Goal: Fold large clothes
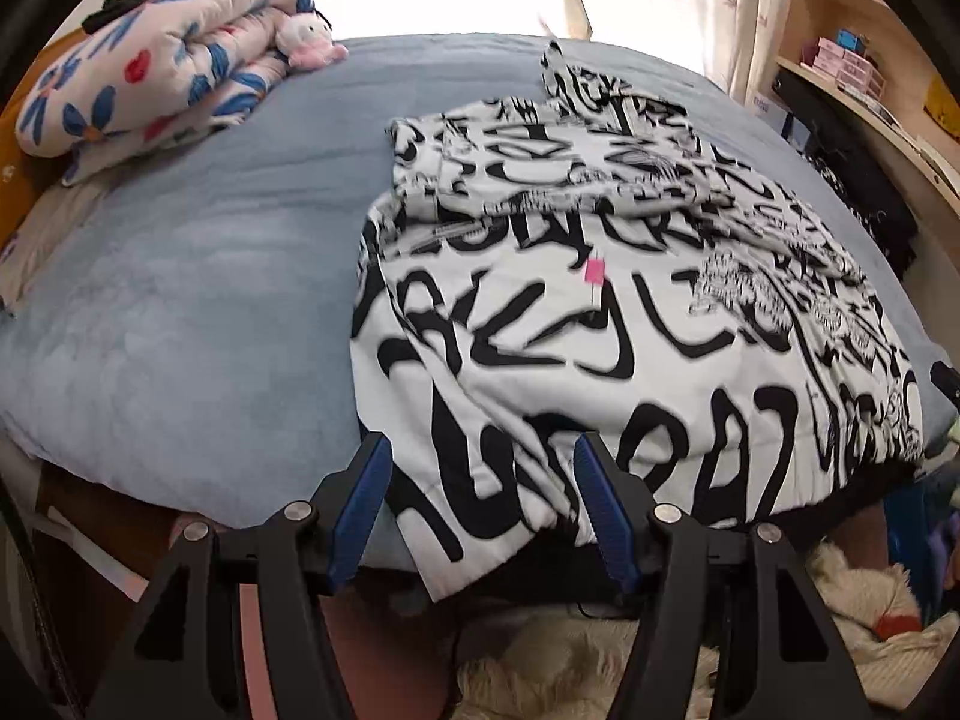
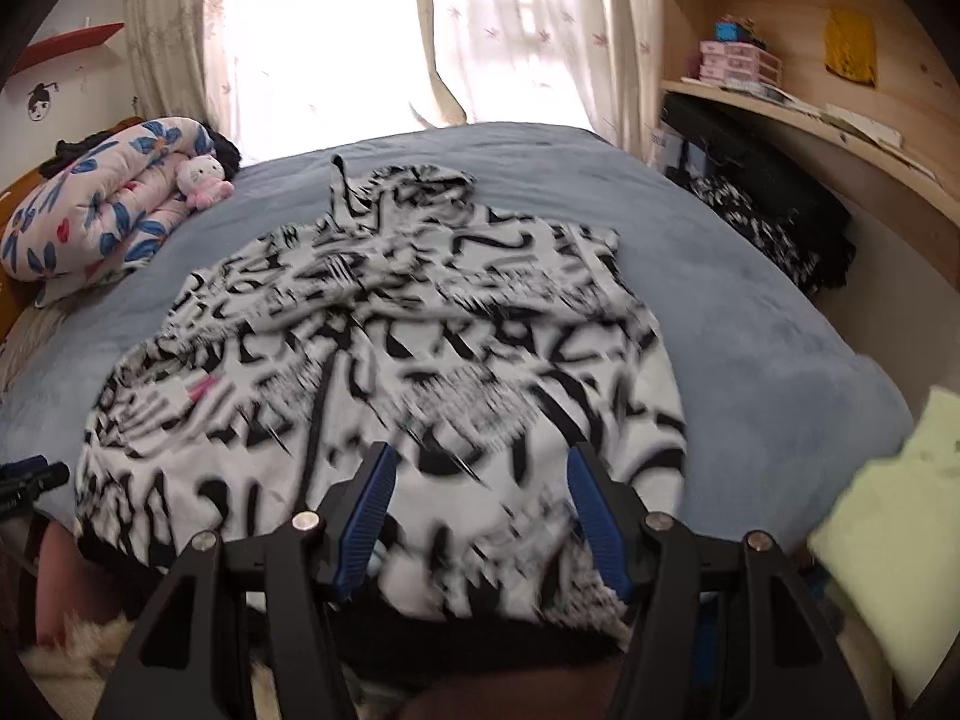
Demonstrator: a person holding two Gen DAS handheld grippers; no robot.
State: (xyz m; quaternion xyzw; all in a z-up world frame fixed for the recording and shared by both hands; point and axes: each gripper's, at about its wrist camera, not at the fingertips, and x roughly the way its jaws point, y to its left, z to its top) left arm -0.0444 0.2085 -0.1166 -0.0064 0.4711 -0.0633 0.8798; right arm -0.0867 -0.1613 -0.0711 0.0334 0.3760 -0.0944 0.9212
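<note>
Left wrist view: the left gripper [image 1: 483, 450] gapes wide and empty at bottom centre, over the near edge of the black-and-white printed garment [image 1: 630, 312], which lies right of centre on the blue bed [image 1: 198, 300]. A floral quilt [image 1: 156, 60] sits upper left.

Right wrist view: the right gripper [image 2: 480, 459] is also wide open and holds nothing, low over the garment's [image 2: 390, 348] hem at centre.

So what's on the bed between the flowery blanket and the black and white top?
Only bare blue bedcover. The left wrist view shows that stretch best, with the rolled flowery blanket far left, a pink plush toy against it, and the black and white top right.
</note>
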